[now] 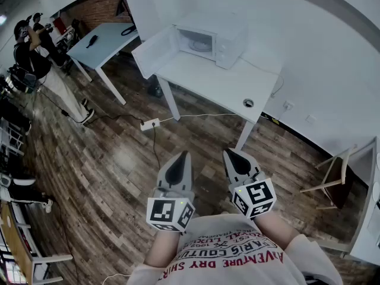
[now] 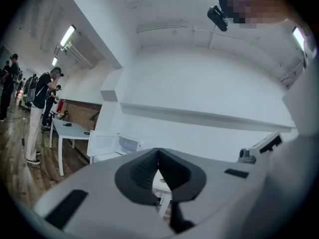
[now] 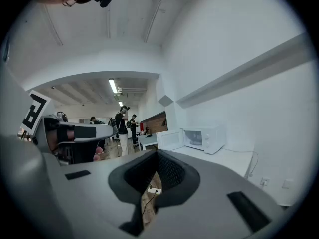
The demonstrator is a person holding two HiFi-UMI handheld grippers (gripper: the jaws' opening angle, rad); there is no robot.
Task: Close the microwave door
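A white microwave (image 1: 208, 39) stands at the back of a white table (image 1: 225, 83), well ahead of me across the wooden floor. Its door (image 1: 155, 51) hangs wide open to the left. The left gripper view shows the microwave (image 2: 128, 144) and its open door (image 2: 102, 144) small and distant. In the right gripper view the microwave (image 3: 204, 137) and its door (image 3: 169, 139) also sit far off. My left gripper (image 1: 182, 156) and right gripper (image 1: 230, 153) are held side by side close to my body, both shut and holding nothing. Their jaws meet at the tips, on the left gripper (image 2: 158, 153) and on the right gripper (image 3: 157, 156).
A small round object (image 1: 248, 103) lies on the table's near right corner. A power strip (image 1: 149, 123) with cables lies on the floor before the table. A second white table (image 1: 104, 40) and people (image 1: 35, 52) are at the left. A wooden chair (image 1: 332, 180) stands at the right.
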